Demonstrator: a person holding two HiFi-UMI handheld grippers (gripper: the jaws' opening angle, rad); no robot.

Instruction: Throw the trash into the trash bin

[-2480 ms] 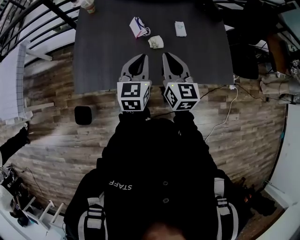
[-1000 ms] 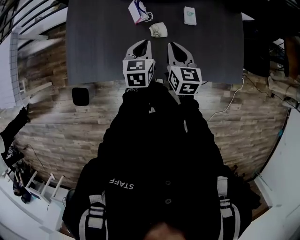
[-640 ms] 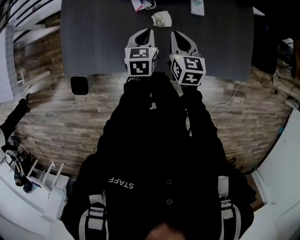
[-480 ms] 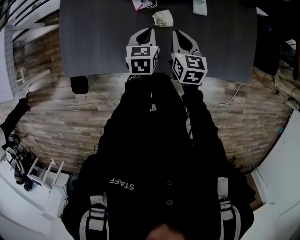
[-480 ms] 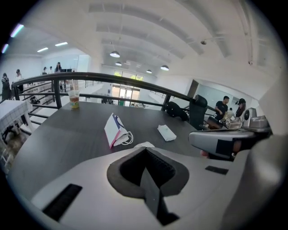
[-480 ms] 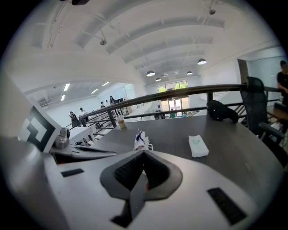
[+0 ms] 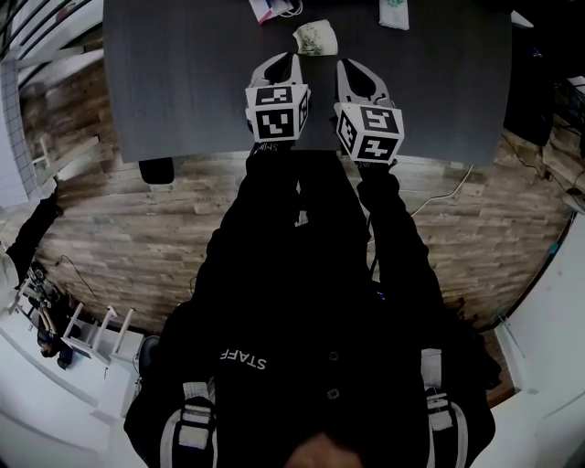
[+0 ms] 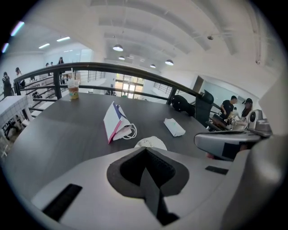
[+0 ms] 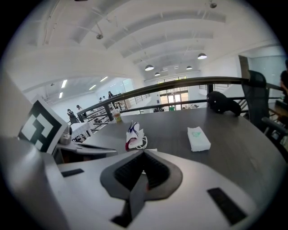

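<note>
My left fingers (image 8: 90, 188) and right fingers (image 9: 202, 179) are each pressed together with nothing in them, side by side over the dark surface (image 7: 183, 82). The trash, a crumpled paper wad (image 7: 315, 38), lies just ahead of them on it, with a white packet (image 7: 393, 13) to its right.

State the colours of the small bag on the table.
Bag: white, with pink and blue trim; left gripper view.
</note>
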